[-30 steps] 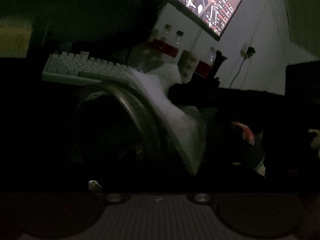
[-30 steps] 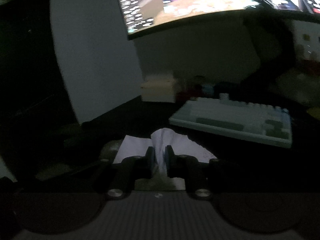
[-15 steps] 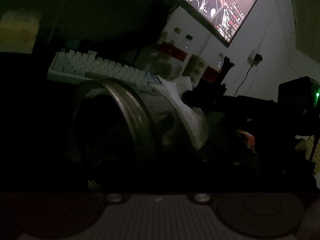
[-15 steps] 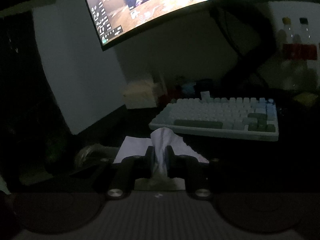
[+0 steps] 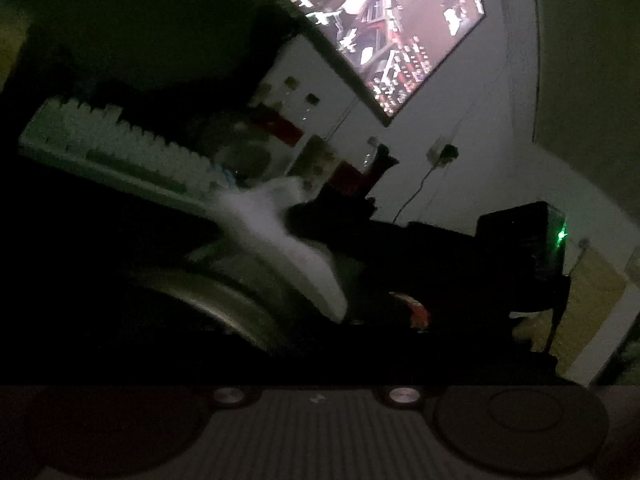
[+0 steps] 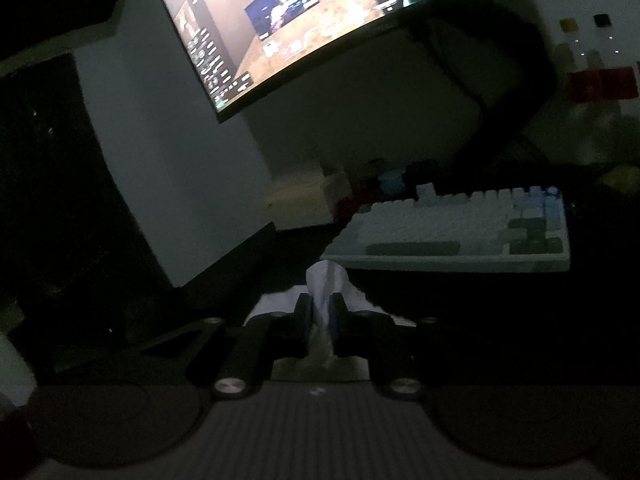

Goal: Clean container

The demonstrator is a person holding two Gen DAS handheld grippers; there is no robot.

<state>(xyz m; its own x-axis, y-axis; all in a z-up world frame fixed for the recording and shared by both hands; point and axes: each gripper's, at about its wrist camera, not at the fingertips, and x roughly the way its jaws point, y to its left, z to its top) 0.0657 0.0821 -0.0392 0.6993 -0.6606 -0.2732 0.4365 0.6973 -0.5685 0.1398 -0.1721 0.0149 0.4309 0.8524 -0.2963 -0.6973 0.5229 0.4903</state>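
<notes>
Pinching a crumpled white tissue [image 6: 325, 292] between narrow jaws, right gripper [image 6: 320, 314] pointed toward a pale keyboard [image 6: 452, 232] under a curved monitor [image 6: 304, 20]. Seen from the left wrist view: same tissue [image 5: 280, 240] draped over the rim of a glass jar [image 5: 240, 304] lying tilted close to the lens, right gripper [image 5: 320, 216] dark beside it. Left gripper fingers lost in shadow, reading as fully closed, with nothing visibly held. Likely handling: jar rigid, smooth, probably slippery and breakable, best steadied by its threaded rim or outer wall; tissue light, soft, easily torn, so kept bunched. Red-labelled bottles [image 5: 280, 128] behind, on the dark surface.
</notes>
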